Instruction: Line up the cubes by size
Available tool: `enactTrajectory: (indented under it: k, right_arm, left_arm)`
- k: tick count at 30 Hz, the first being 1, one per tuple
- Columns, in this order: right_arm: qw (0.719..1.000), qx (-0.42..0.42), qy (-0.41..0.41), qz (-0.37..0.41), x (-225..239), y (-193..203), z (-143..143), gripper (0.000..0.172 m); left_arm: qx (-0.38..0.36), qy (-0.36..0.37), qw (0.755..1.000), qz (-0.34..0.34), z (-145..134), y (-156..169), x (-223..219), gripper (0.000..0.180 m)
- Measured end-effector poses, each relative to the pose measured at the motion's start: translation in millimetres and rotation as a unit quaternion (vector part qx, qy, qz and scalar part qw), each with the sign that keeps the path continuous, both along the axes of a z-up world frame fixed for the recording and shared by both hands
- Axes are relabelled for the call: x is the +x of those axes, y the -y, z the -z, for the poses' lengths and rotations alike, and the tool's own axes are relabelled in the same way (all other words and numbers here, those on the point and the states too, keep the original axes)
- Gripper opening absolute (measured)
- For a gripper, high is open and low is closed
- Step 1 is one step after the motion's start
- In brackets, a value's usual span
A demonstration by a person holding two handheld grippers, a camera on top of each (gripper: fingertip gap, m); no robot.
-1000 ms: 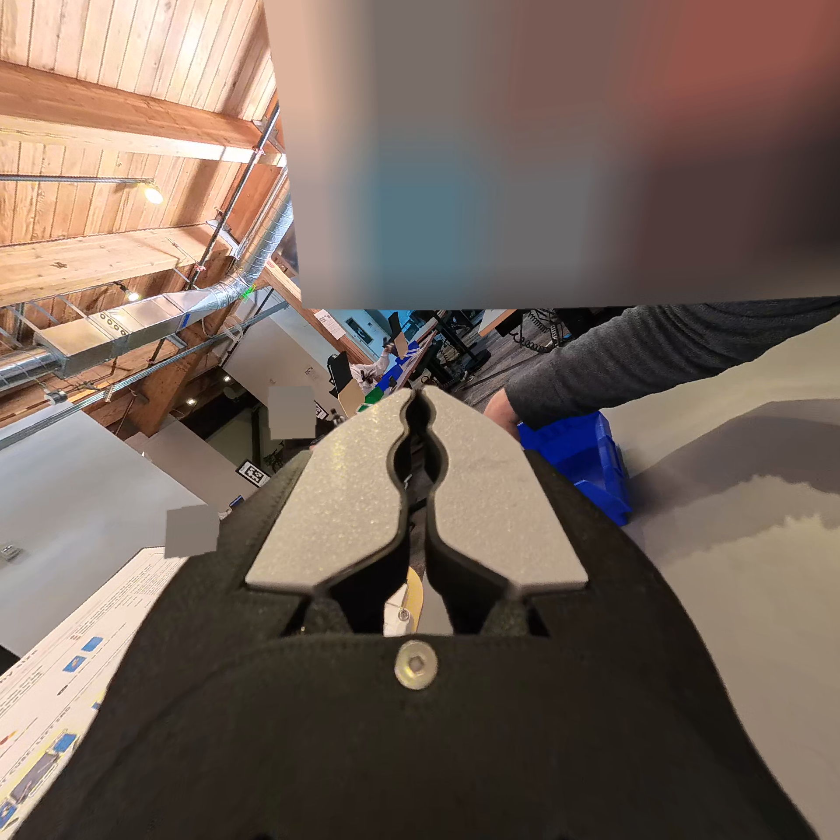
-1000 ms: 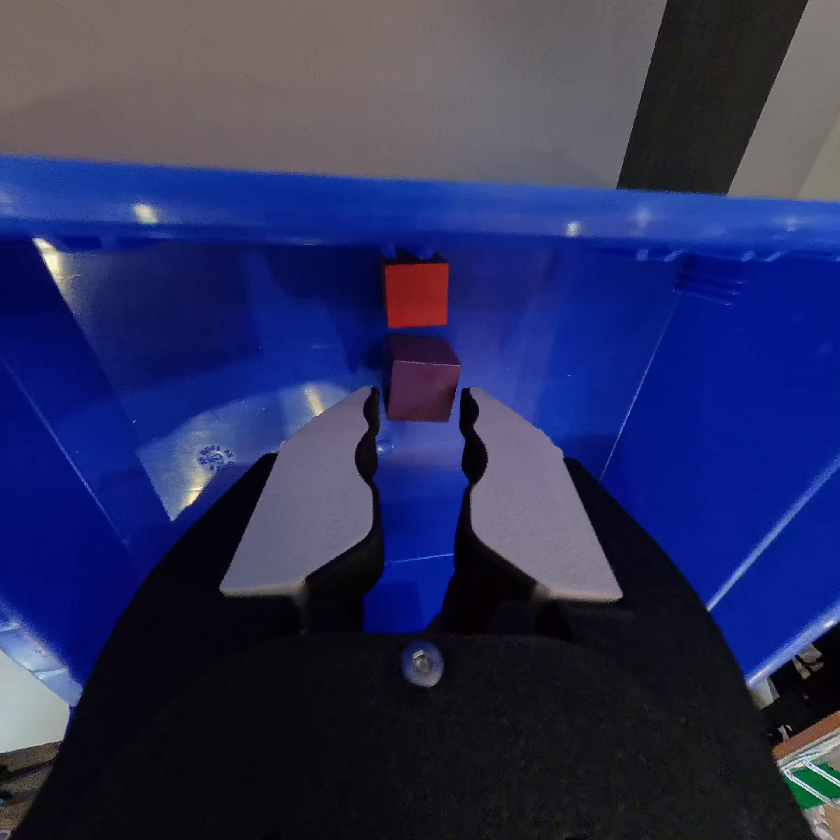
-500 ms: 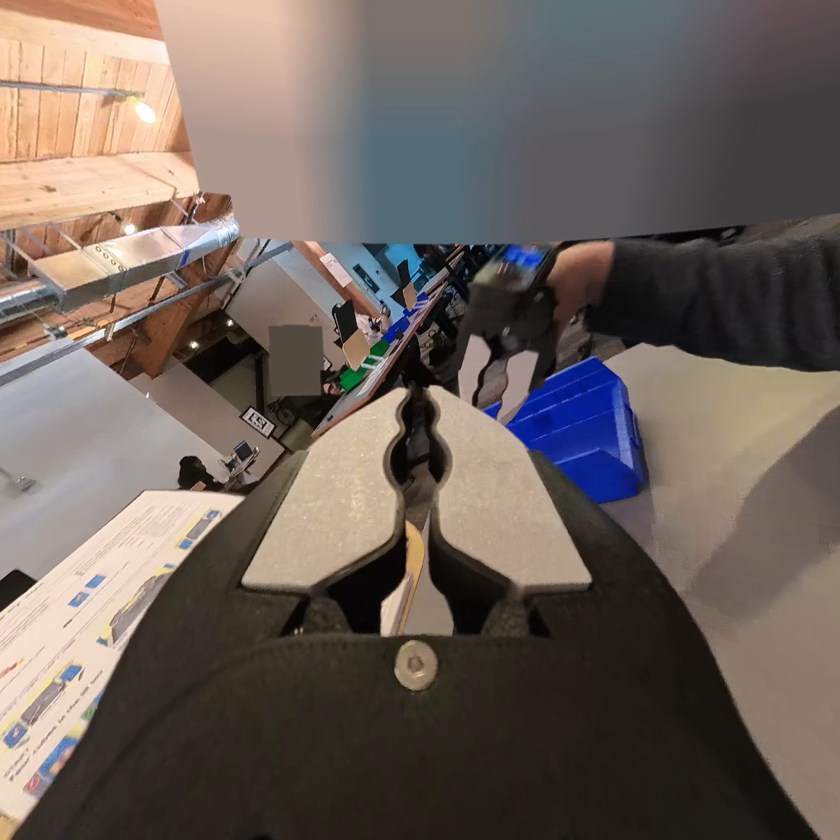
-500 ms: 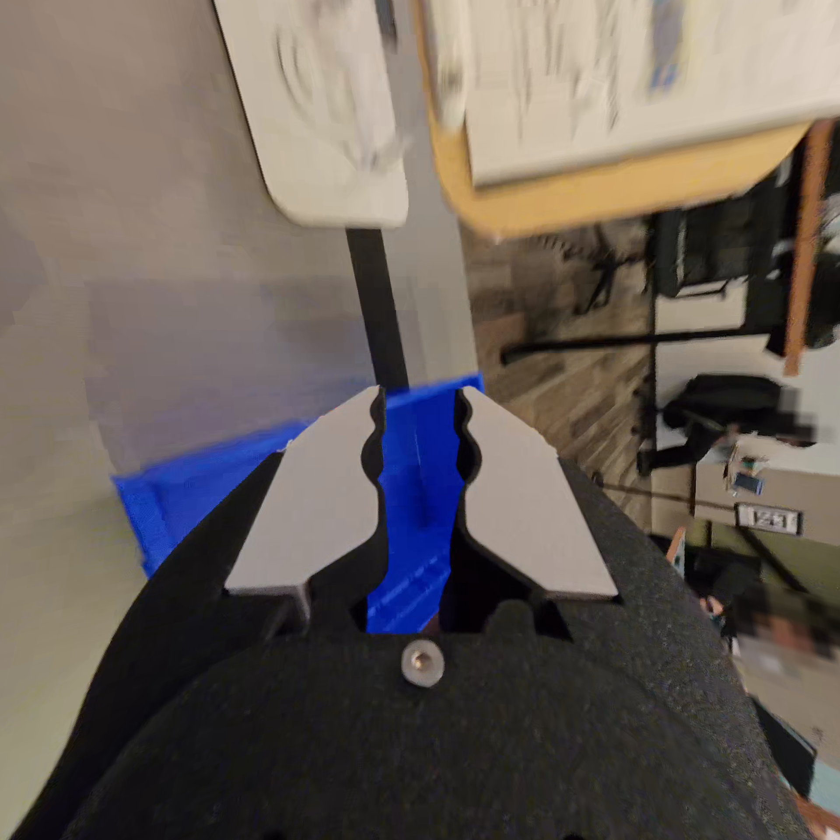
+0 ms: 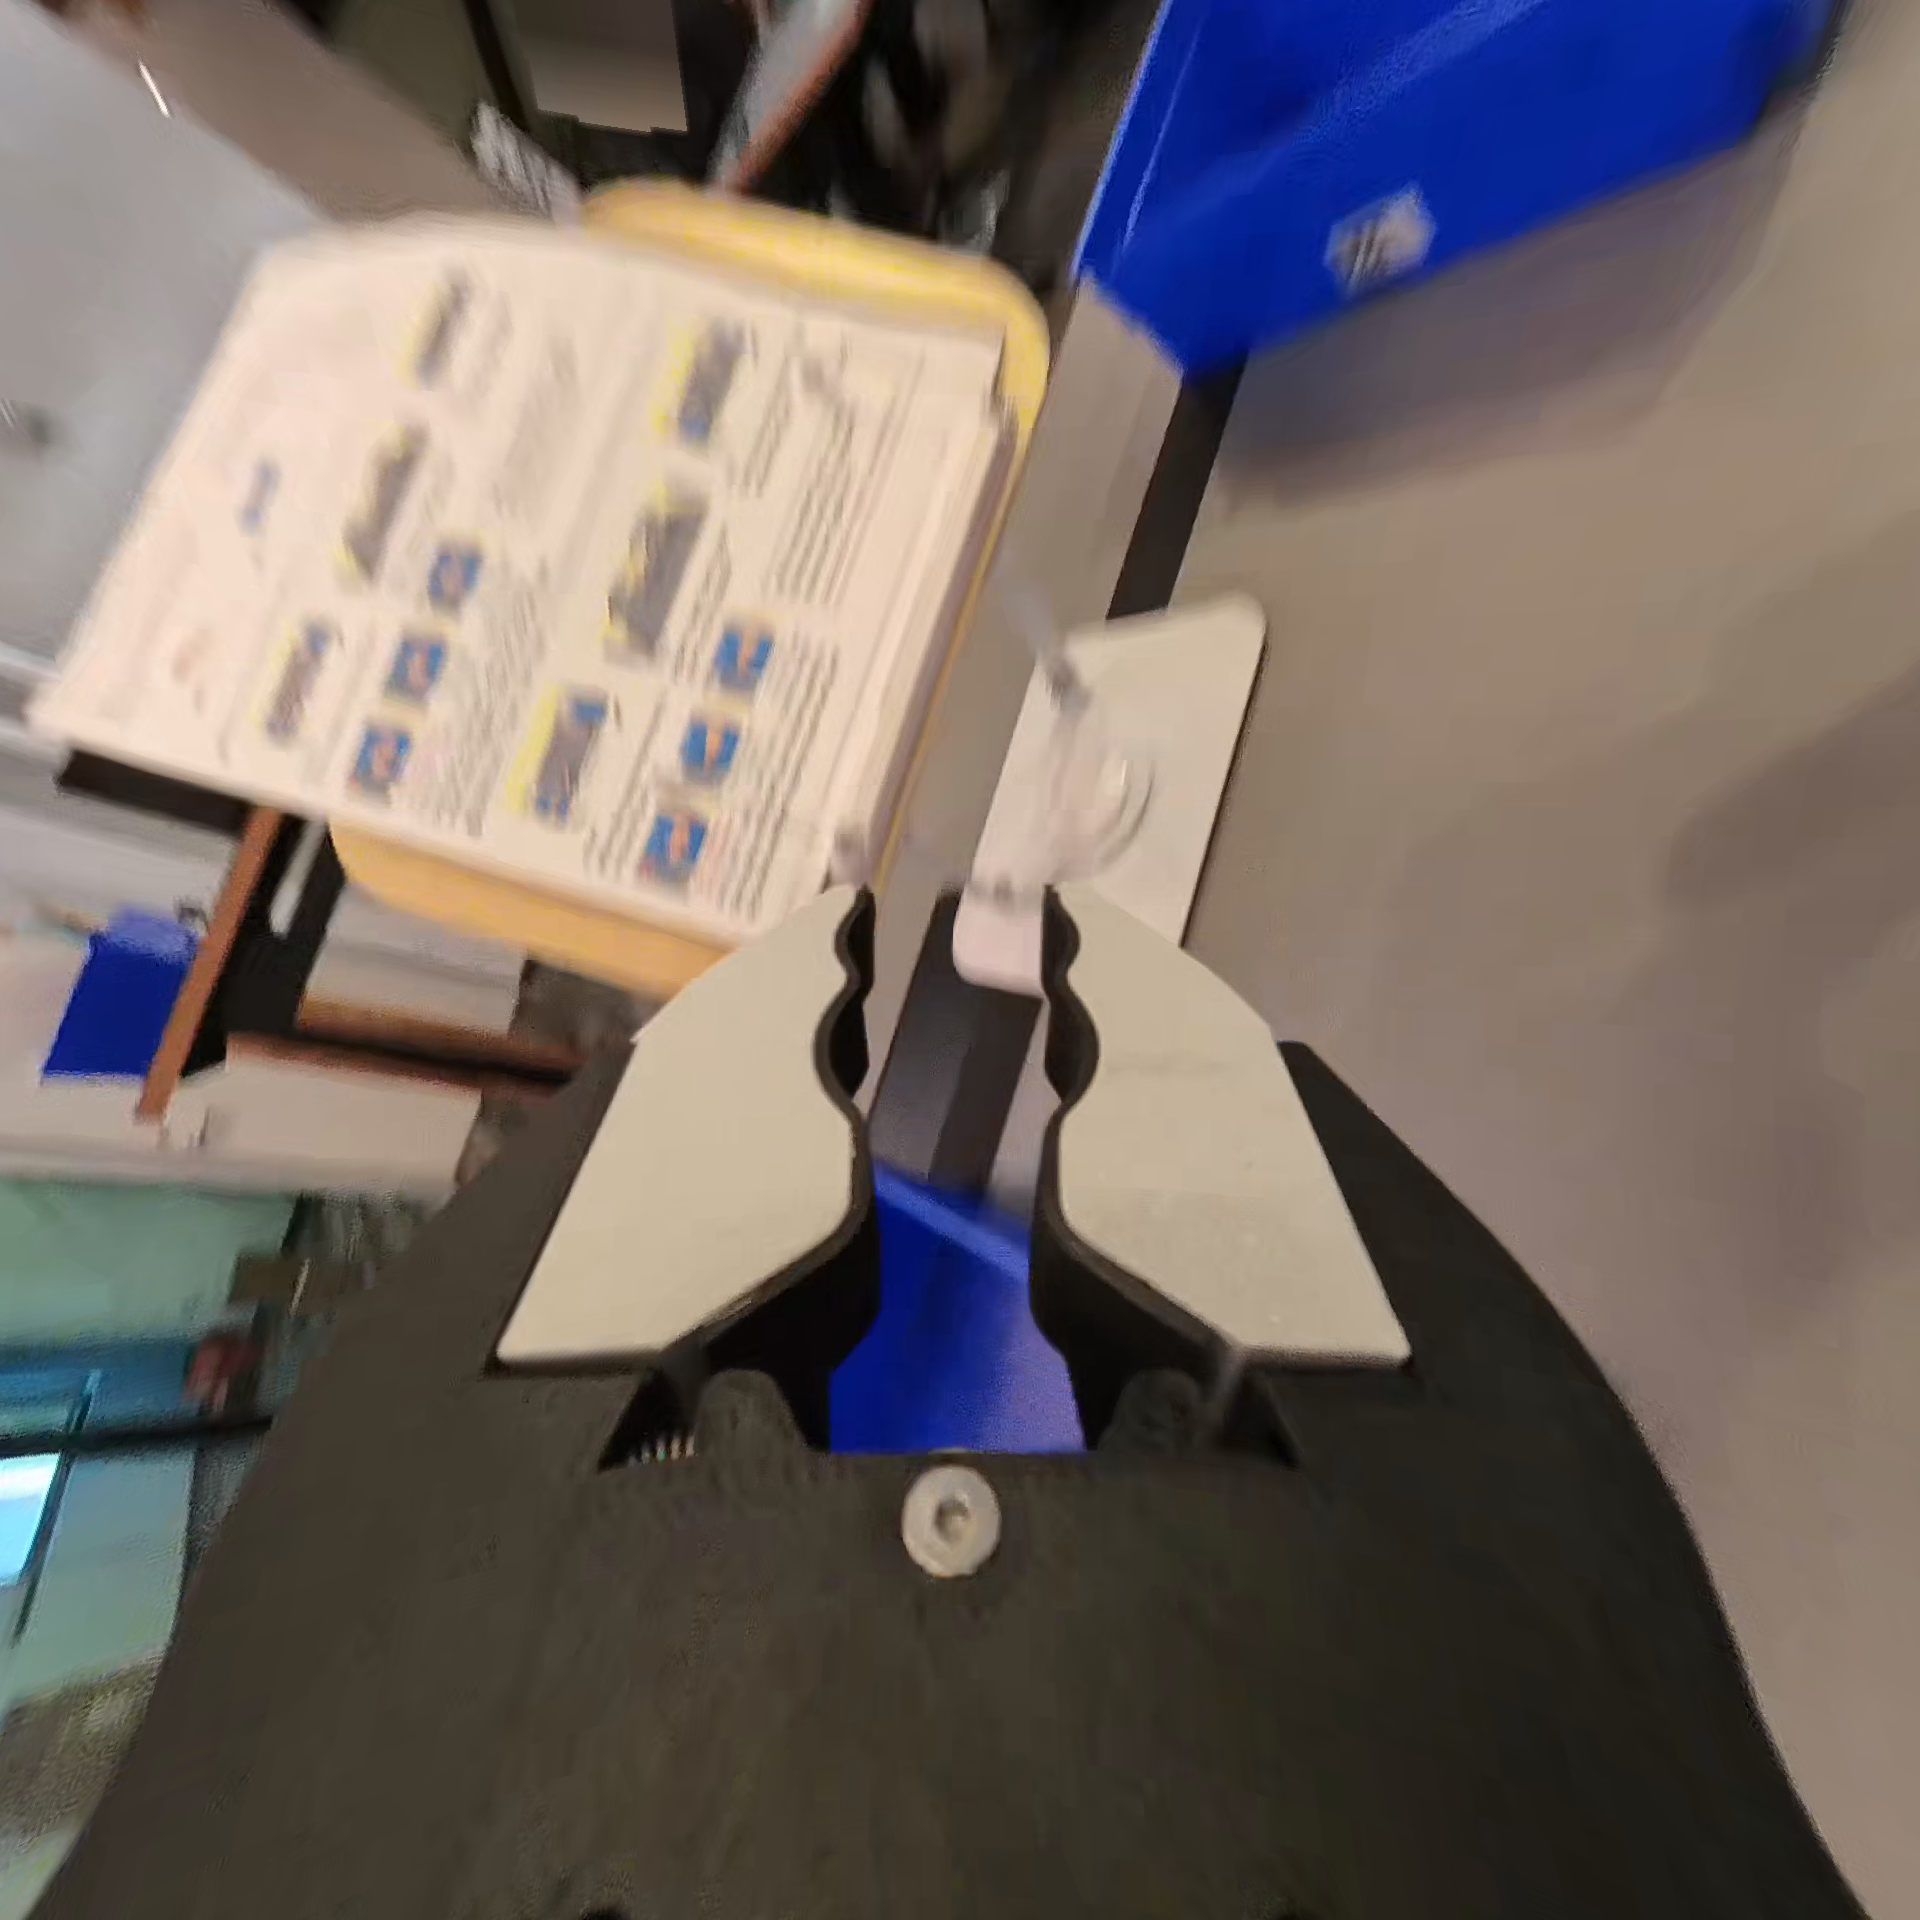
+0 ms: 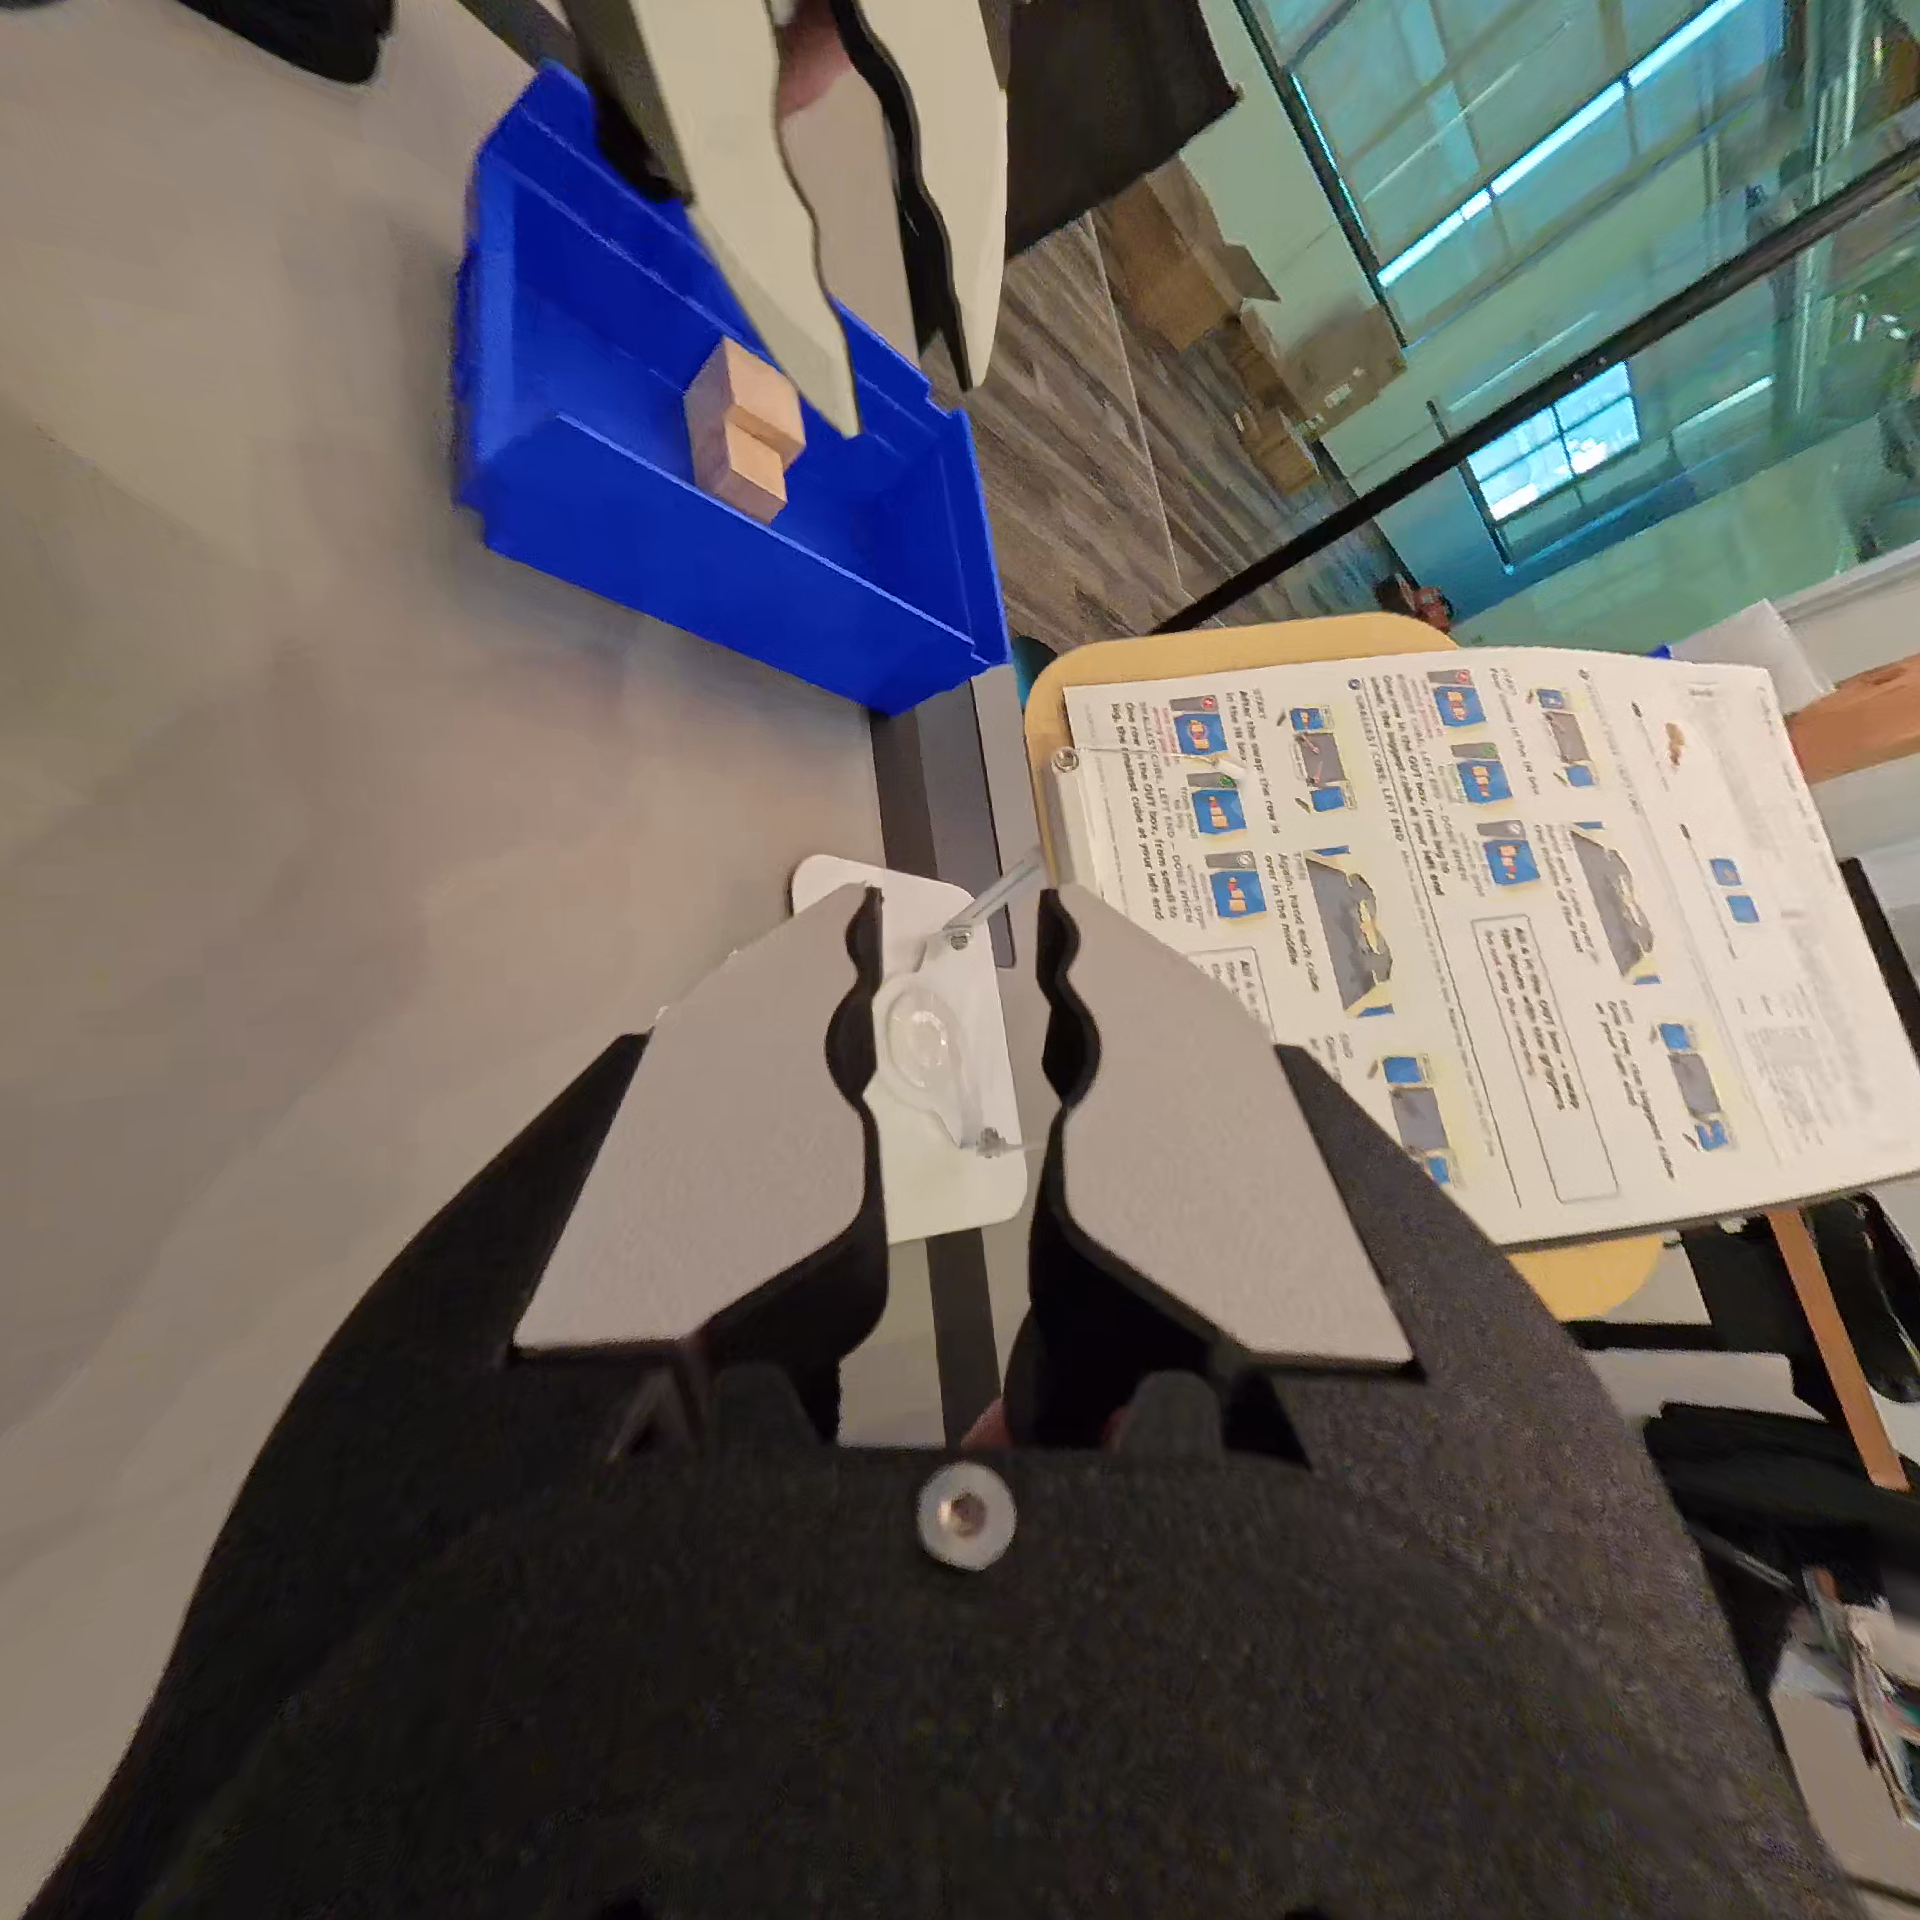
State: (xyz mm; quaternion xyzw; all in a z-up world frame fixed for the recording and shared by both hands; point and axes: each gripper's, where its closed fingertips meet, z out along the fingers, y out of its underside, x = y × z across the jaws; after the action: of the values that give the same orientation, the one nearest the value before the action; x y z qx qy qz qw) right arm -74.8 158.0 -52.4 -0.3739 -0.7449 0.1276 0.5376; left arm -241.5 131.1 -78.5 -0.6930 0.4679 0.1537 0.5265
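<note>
Cubes in blue bin; both grippers open — right gripper, left gripper.

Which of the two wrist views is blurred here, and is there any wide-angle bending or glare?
Left wrist view: motion-smeared throughout, the printed instruction sheet and blue plastic bin soft. Right wrist view: mostly sharp, two tan wooden cubes crisp; straight lines bend toward the edges; no strong glare, soft shadows on the grey table.

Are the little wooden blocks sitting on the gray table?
No, the two wooden blocks sit inside the blue bin, not on the gray table.
</note>
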Motion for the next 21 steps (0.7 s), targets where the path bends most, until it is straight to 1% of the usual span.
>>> enactTrajectory:
  k: [3, 4, 6, 7, 10, 12, 13, 17, 21]
  right_arm:
    - [1.000, -0.009, -0.001, -0.021, -4.1, 3.3, 2.8, 0.028]
    - [1.000, -0.010, 0.000, -0.023, -5.3, 2.8, 3.7, 0.028]
    - [1.000, -0.010, 0.004, -0.022, -8.0, 1.3, 6.8, 0.028]
    - [1.000, -0.009, 0.008, -0.023, -9.8, 1.1, 9.3, 0.028]
    - [1.000, -0.006, 0.021, -0.021, -15.3, 0.6, 16.1, 0.028]
    - [0.999, -0.004, 0.029, -0.024, -18.3, 2.3, 19.9, 0.028]
    - [0.999, -0.003, 0.031, -0.027, -19.7, 3.4, 21.1, 0.028]
    - [0.999, -0.005, 0.034, -0.036, -23.6, 6.7, 23.7, 0.028]
    - [0.999, -0.006, 0.035, -0.039, -25.5, 7.0, 25.3, 0.028]
  left_arm:
    - [-0.083, -0.073, 0.991, -0.076, 41.2, -2.8, -72.1, 0.031]
    - [-0.120, -0.092, 0.984, -0.091, 56.9, -3.0, -92.1, 0.036]
    - [-0.186, -0.133, 0.967, -0.112, 86.6, -3.0, -127.2, 0.042]
    - [-0.216, -0.152, 0.958, -0.112, 101.0, -2.4, -141.0, 0.044]
    - [-0.300, -0.182, 0.928, -0.122, 139.4, -0.9, -178.4, 0.050]
    - [-0.340, -0.209, 0.908, -0.126, 160.1, 0.8, -198.3, 0.053]
    - [-0.353, -0.214, 0.902, -0.128, 168.5, 0.1, -205.3, 0.054]
    - [-0.389, -0.220, 0.886, -0.126, 195.0, -2.3, -220.0, 0.056]
    - [-0.419, -0.240, 0.865, -0.135, 213.6, -0.7, -235.8, 0.055]
